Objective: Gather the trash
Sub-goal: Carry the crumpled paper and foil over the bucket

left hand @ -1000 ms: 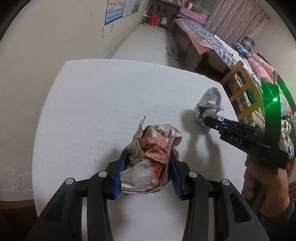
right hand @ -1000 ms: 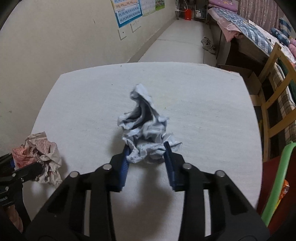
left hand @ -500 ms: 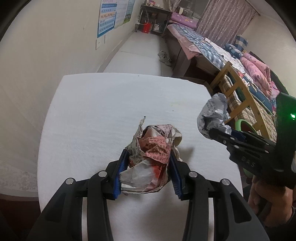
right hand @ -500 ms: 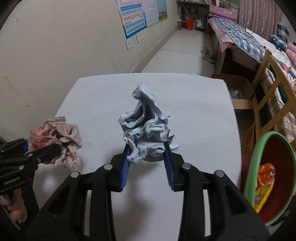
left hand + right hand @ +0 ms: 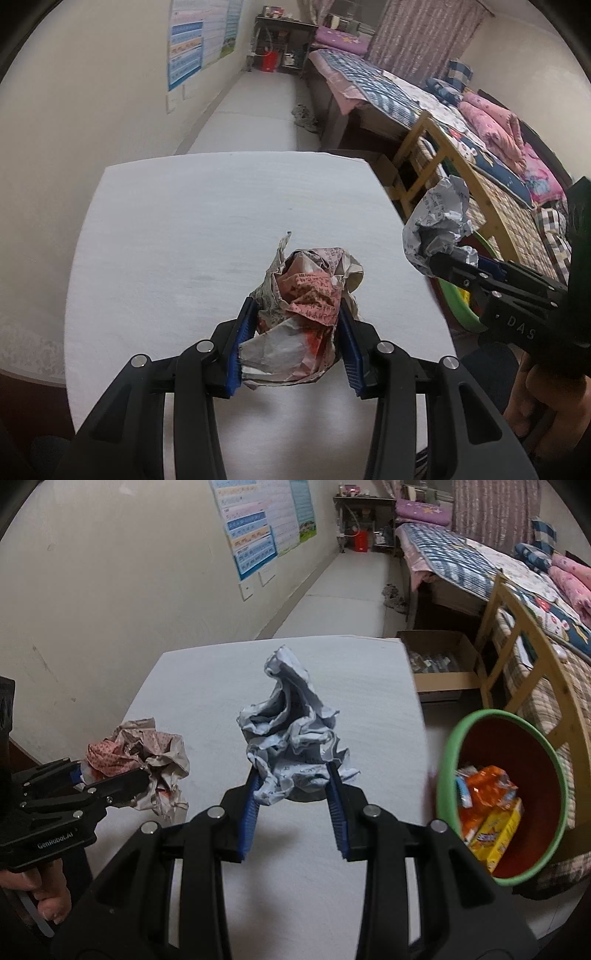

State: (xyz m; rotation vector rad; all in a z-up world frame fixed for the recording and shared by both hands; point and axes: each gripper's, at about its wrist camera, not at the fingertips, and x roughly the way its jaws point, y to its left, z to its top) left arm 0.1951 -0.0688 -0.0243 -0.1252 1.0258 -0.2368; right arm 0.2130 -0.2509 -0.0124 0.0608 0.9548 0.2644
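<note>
Left gripper (image 5: 293, 334): blue-padded fingers pinch a crumpled pink-and-grey printed paper wad (image 5: 306, 310), held above the white table (image 5: 177, 229).
Right gripper (image 5: 293, 801): pinches a crumpled pale blue-white paper ball (image 5: 291, 734) by its lower folds, raised over the table's right side.
Destination: a green-rimmed red bin (image 5: 506, 790) beside the table, already holding orange and yellow wrappers (image 5: 487, 805).
Risk, right: the grip catches only the bottom folds; the tall top could sag or slip free before reaching the rim.
Risk, left: loose flaps may snag on the pads at release.
Risk, shared: both grippers crowding one opening could collide.
</note>
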